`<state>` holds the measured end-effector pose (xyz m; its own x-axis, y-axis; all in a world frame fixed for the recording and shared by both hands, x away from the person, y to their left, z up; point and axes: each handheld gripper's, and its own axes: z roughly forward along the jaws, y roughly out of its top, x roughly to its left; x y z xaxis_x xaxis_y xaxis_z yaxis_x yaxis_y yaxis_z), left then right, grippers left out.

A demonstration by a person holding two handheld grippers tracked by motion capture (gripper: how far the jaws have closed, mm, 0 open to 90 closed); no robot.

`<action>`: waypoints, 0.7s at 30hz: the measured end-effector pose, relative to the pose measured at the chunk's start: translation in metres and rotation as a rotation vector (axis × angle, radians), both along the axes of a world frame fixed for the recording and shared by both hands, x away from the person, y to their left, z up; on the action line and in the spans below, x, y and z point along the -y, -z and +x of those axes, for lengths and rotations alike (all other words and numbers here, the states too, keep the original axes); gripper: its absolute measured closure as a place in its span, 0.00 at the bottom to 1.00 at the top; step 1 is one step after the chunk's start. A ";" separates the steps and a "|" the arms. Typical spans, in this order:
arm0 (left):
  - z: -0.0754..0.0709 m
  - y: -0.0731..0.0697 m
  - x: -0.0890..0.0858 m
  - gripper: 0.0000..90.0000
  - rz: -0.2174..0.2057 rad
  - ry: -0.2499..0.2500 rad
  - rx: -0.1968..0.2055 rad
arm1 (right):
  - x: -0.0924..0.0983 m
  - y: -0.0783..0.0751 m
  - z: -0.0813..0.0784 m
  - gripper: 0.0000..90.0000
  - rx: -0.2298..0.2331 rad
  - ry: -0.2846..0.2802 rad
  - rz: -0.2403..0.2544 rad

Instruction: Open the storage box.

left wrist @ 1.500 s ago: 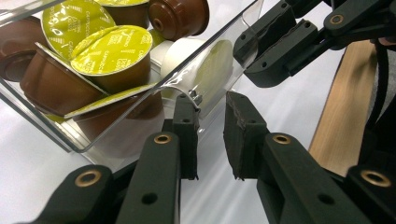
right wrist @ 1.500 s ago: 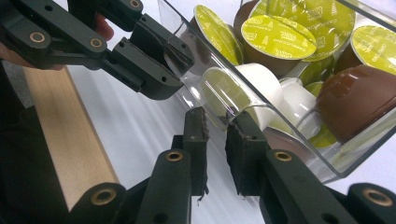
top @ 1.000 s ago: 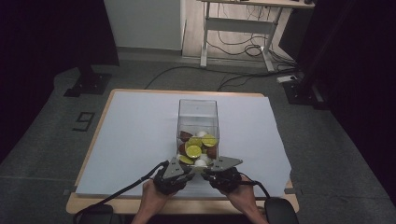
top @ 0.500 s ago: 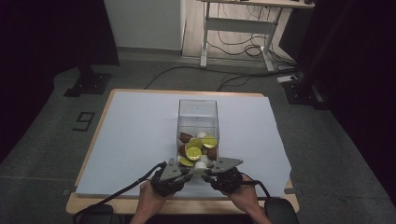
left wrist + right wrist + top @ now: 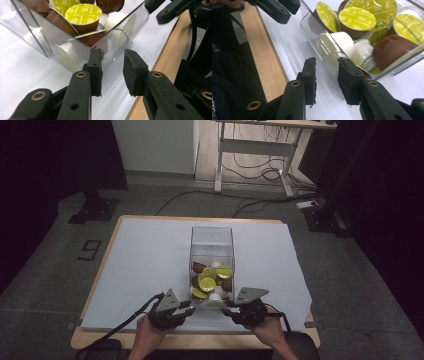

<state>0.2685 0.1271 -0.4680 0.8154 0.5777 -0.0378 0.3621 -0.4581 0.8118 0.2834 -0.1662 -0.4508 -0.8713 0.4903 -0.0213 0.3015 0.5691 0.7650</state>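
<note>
A clear plastic box [image 5: 212, 262] filled with coffee capsules [image 5: 207, 283] is seen standing on the white-covered worktop [image 5: 140, 265], near its front edge. The left gripper [image 5: 113, 65] and right gripper [image 5: 326, 70] are placed at the box's near wall; their jaws have just been opening and are now released, with nothing pressed between the pads, only a gap. The step in hand is judged to be letting go of the box after setting it down. Next, both grippers would need to be drawn back clear of the wall without nudging it
</note>
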 end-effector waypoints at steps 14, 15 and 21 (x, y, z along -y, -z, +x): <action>0.014 -0.004 -0.027 0.64 0.002 -0.065 0.000 | 0.028 -0.014 0.010 0.70 -0.022 0.059 0.076; 0.016 -0.004 -0.028 0.63 0.006 -0.071 0.000 | 0.029 -0.015 0.011 0.70 -0.021 0.065 0.079; 0.024 -0.004 -0.034 0.55 0.022 -0.097 0.001 | 0.039 -0.017 0.021 0.62 -0.017 0.117 0.075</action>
